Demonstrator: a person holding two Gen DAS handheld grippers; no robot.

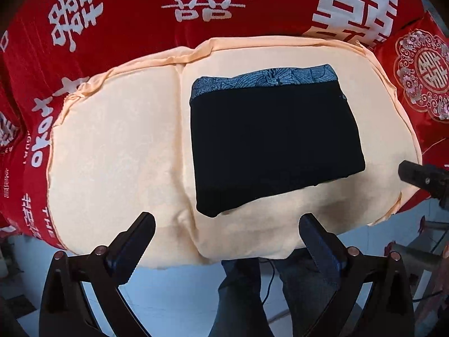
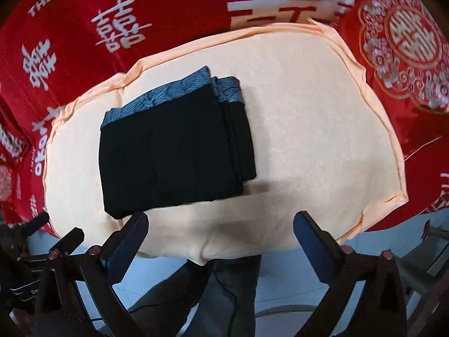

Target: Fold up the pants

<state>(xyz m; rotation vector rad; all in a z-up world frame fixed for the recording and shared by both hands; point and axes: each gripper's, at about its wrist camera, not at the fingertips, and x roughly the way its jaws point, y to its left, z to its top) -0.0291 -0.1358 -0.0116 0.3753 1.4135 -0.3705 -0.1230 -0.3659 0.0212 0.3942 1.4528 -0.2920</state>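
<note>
Black pants (image 1: 269, 140) with a blue patterned waistband (image 2: 168, 92) lie folded into a compact rectangle on a peach cloth (image 1: 118, 146) spread over a red bedspread (image 1: 126, 14). The left gripper (image 1: 227, 233) and right gripper (image 2: 221, 230) hover near the cloth's front edge, jaws spread apart, grasping nothing.

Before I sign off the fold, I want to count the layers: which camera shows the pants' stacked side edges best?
The right wrist view: the folded pants show stepped layers along their right side. In the left wrist view the pants read as one flat dark block under a patterned waistband.
</note>
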